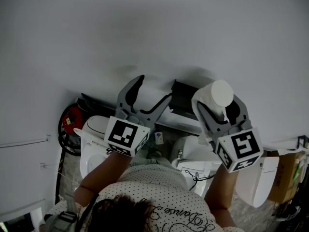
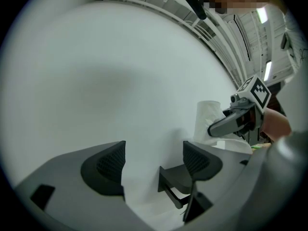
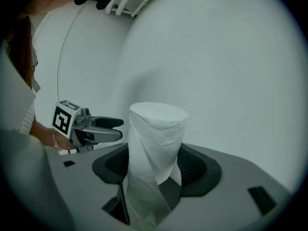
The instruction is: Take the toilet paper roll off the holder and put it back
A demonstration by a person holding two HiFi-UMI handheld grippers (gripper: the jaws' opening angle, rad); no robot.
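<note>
Currently the right gripper (image 1: pixel 217 106) has its fingers (image 3: pixel 195 170) clamped on the toilet paper roll (image 1: pixel 218 92). The roll stands upright between them, its flat end uppermost, close to the white wall (image 1: pixel 145 33) and clear of the holder (image 1: pixel 183 98). In the right gripper view a loose twisted sheet hangs from the roll (image 3: pixel 156 143) down between the fingers.

The left gripper (image 1: pixel 153 88) is held level beside the right one, its fingers (image 2: pixel 103 167) apart with nothing gripped. The black holder (image 2: pixel 172 177), mounted on the wall, shows low between them, partly behind the right-hand finger; contact cannot be confirmed. The holder carries no roll. The left gripper view shows the right gripper (image 2: pixel 231 121) and the roll (image 2: pixel 207 121) at the right edge.
</note>
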